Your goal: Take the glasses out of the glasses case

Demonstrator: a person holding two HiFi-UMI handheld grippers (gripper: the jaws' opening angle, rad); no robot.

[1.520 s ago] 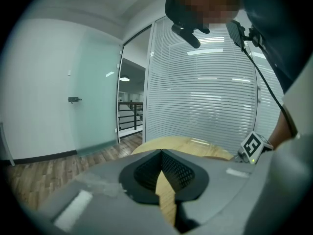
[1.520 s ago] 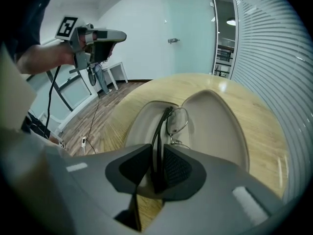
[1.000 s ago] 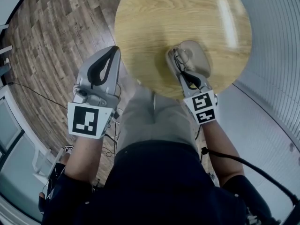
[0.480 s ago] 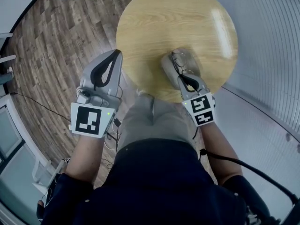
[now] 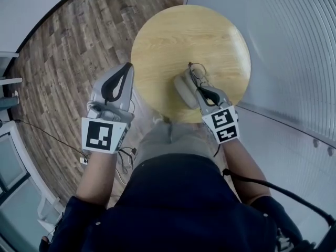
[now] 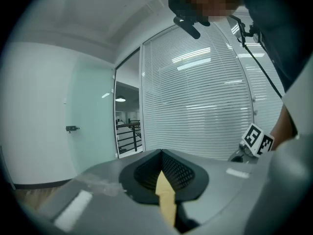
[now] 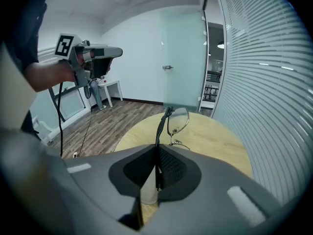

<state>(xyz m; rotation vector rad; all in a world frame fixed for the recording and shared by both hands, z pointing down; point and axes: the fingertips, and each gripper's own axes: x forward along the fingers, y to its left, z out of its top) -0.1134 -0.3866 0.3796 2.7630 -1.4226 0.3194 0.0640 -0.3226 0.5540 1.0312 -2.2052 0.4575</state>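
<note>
With my right claw (image 7: pixel 156 165) pinching the glasses (image 7: pixel 176 121) by a temple, I'd lift slowly clear of the case (image 5: pixel 181 88); left claw (image 6: pixel 162 173) closed, empty.

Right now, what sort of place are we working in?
Probably an office meeting room: horizontal blinds cover one wall, there is a frosted glass door, and a small round wooden table stands on wood-plank flooring.

No words, numbers, brand names or signs can be read anywhere. The only printed marks are black-and-white square markers (image 5: pixel 98 135) on the left gripper (image 5: pixel 126 67) and the right gripper (image 5: pixel 199 87); these patterns carry no letters.
</note>
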